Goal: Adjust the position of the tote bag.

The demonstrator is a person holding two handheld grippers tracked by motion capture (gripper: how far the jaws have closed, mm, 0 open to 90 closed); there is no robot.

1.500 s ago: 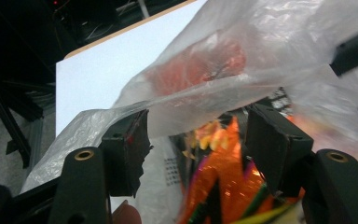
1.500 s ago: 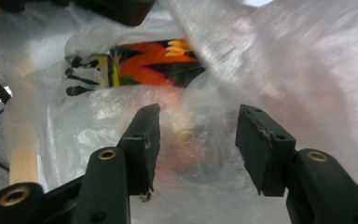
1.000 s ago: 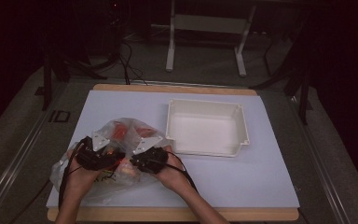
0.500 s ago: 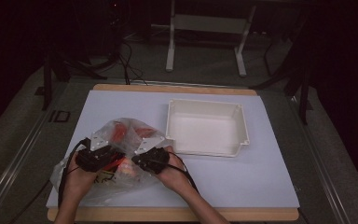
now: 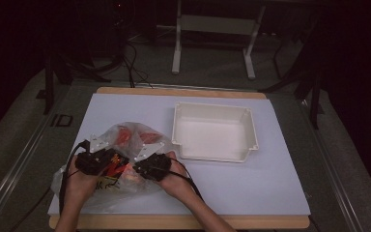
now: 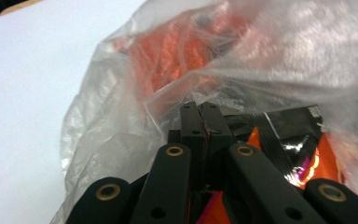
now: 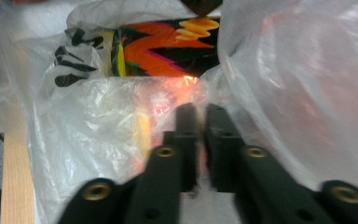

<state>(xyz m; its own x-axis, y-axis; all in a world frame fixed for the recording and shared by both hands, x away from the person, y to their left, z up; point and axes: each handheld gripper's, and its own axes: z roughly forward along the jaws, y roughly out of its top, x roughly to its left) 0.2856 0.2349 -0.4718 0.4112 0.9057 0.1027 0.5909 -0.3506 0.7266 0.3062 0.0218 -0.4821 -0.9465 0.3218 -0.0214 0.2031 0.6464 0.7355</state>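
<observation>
A clear plastic bag (image 5: pixel 121 159) lies crumpled on the near left part of the white table (image 5: pixel 270 183), and both grippers are at its mouth. The left gripper (image 5: pixel 107 160) has its jaws pressed together on a fold of the bag's film; seen along those jaws, the film (image 6: pixel 200 100) bunches right at the tips. The right gripper (image 5: pixel 142 166) sits just beside it, its jaws nearly closed with a thin layer of the bag pinched between them. Inside the bag there are snack packets (image 7: pixel 168 44) in orange and black, with something red (image 5: pixel 125 135) showing deeper in, toward the far end. A white tray (image 5: pixel 249 130) stands to the right of the bag, near but apart from it.
</observation>
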